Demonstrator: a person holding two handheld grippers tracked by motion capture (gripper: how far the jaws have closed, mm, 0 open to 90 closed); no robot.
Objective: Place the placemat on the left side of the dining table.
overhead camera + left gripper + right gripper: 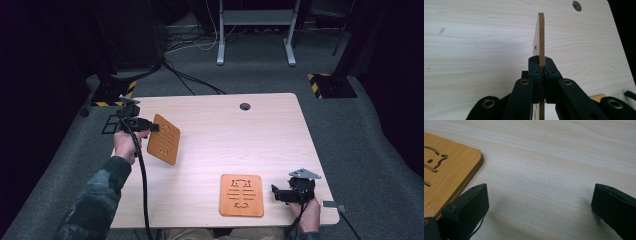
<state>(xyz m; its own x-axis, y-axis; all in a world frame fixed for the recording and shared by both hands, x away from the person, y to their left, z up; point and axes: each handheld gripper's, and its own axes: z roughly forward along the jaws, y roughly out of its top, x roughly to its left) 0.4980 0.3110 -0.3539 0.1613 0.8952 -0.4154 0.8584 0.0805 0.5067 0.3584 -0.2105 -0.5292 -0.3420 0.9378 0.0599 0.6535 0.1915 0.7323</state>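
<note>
My left gripper is shut on the edge of an orange wooden board with cut-out slots, holding it tilted above the table's left side. In the left gripper view the board stands edge-on, pinched between the black jaws of the left gripper. A second orange board with the same cut-out pattern lies flat near the front edge. My right gripper rests just to its right, open, with bare table between its jaws. The right gripper view shows that board's corner beside the left fingertip.
The light wooden table has a round cable hole near its far edge. Beyond it, grey carpet holds cables, a white desk frame and black stands with yellow-black hazard tape.
</note>
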